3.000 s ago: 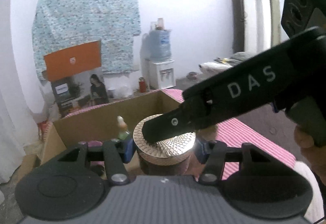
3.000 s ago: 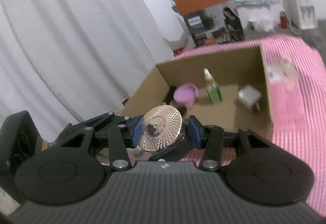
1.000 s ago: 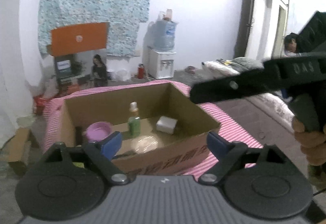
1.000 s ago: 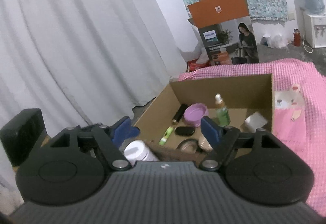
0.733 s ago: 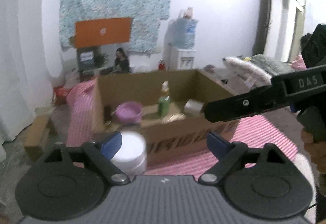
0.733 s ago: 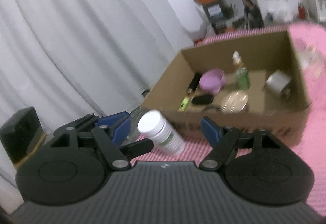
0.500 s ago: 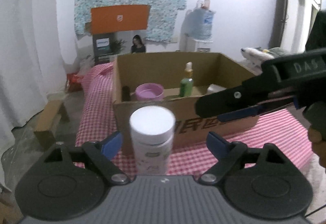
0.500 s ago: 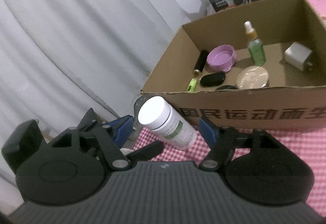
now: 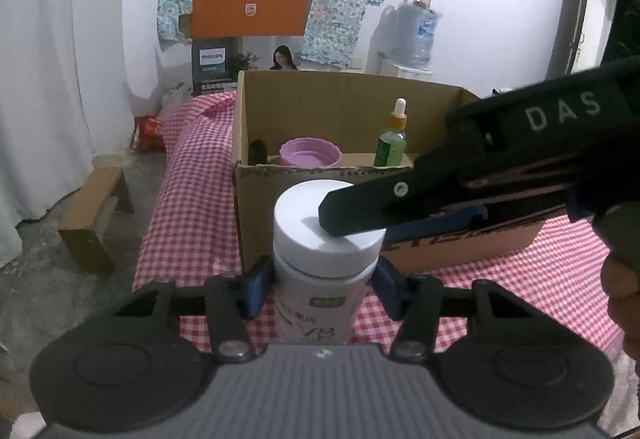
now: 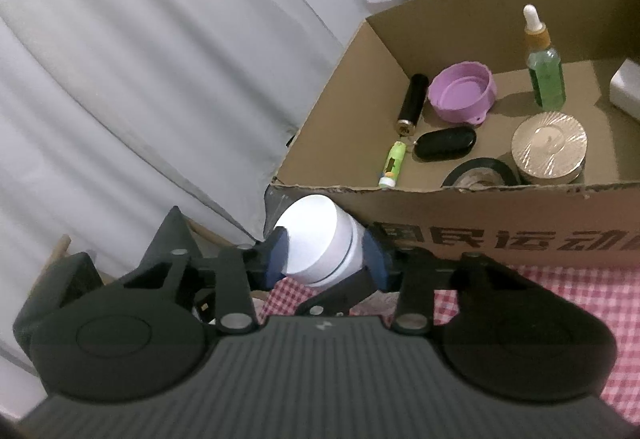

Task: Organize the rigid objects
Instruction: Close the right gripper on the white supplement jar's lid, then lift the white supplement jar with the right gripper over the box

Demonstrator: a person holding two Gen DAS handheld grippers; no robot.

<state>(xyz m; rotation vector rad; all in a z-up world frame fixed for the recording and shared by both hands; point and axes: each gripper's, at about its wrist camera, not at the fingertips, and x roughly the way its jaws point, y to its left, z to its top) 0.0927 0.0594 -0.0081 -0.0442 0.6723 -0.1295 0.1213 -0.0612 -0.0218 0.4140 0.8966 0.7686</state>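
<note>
A white-capped supplement bottle (image 9: 320, 271) stands on the pink checked cloth just in front of the cardboard box (image 9: 256, 199). My left gripper (image 9: 320, 289) is shut on the bottle's body. My right gripper (image 10: 326, 259) is shut on the bottle's white cap (image 10: 316, 243); its finger (image 9: 360, 211) crosses the cap in the left wrist view. The box (image 10: 500, 235) holds a gold-lidded jar (image 10: 550, 143), a purple cup (image 10: 460, 91), a green dropper bottle (image 10: 544, 67), a black tube, a black fob, a small green tube and a tape roll.
A white charger (image 10: 628, 89) lies at the box's right side. White curtains (image 10: 140, 59) hang to the left. A low wooden stool (image 9: 94, 215) stands on the floor left of the bed. A water dispenser (image 9: 414, 39) is by the back wall.
The gold-lidded jar was left in the box. Both grippers drew back to the front of the box and closed on the white bottle, left on its body, right on its cap.
</note>
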